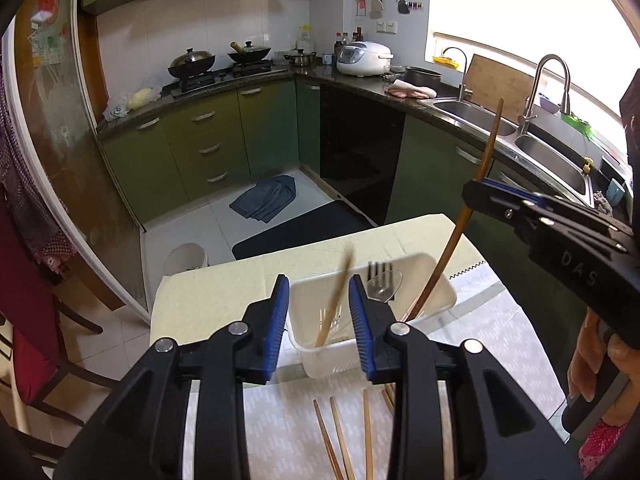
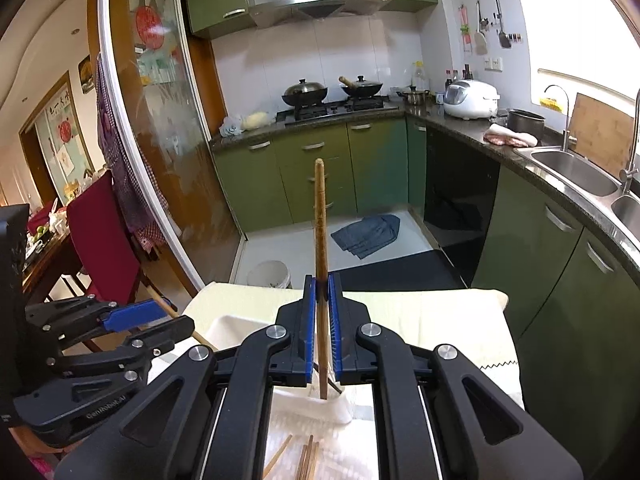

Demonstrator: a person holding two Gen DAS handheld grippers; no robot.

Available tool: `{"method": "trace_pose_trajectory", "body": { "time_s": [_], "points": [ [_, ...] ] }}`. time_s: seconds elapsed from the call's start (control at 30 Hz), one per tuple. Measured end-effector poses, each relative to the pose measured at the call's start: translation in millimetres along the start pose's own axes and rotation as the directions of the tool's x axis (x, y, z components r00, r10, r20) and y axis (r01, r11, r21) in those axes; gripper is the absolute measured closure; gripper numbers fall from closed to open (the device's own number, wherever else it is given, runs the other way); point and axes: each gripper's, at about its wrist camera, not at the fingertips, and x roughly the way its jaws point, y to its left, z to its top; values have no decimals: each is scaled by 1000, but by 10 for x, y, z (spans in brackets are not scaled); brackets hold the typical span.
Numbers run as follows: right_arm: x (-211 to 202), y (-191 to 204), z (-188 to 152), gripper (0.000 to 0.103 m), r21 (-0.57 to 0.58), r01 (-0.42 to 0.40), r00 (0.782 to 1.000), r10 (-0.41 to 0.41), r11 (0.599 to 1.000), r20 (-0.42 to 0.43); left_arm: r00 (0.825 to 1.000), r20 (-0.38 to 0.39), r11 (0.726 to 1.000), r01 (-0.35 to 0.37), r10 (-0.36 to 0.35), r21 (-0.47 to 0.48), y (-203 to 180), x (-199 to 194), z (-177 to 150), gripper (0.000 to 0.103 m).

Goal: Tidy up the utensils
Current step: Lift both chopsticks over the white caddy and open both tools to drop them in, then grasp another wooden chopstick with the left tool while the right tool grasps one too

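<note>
A white plastic utensil holder (image 1: 434, 280) stands on the table, with a metal fork (image 1: 379, 280) in it. My left gripper (image 1: 318, 320) is open above its near side; a blurred wooden chopstick (image 1: 334, 306) stands in the holder between the jaws. My right gripper (image 2: 321, 322) is shut on a brown chopstick (image 2: 320, 220), held upright with its lower end in the holder (image 2: 304, 404). In the left wrist view the right gripper (image 1: 486, 188) grips that chopstick (image 1: 486, 160) above the holder's right end. Several chopsticks (image 1: 340, 436) lie loose on the mat.
The table has a pale yellow cloth (image 1: 224, 292) and a patterned white mat (image 1: 288, 428). A red chair (image 2: 104, 236) stands to the left. Kitchen counters with a sink (image 1: 552, 160) and stove (image 1: 224, 74) lie beyond. A white bin (image 1: 186, 258) and a cloth (image 1: 266, 198) are on the floor.
</note>
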Motion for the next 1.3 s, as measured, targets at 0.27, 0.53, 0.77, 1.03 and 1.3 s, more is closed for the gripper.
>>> {"method": "trace_pose_trajectory", "body": {
  "time_s": [0.27, 0.53, 0.77, 1.03, 1.3],
  "points": [
    [-206, 69, -21, 89, -25, 1, 1000, -1, 1000, 8, 1000, -21, 1000, 13, -13, -6, -25, -227, -132, 73],
    [-806, 101, -217, 79, -47, -25, 999, 26, 999, 24, 985, -171, 1000, 18, -18, -6, -27, -229, -661, 73],
    [-1044, -104, -1184, 79, -64, -16, 991, 7, 998, -137, 908, -415, 999, 40, -50, -34, -36, 372, -1425, 73],
    [-640, -361, -2127, 79, -43, 3, 923, -20, 999, -384, 869, -494, 999, -6, -13, -37, -61, 778, -1671, 73],
    [-221, -222, -2225, 79, -27, -52, 878, 33, 998, -477, 833, -554, 999, -35, 7, -39, 0, 914, -1800, 73]
  ]
}}
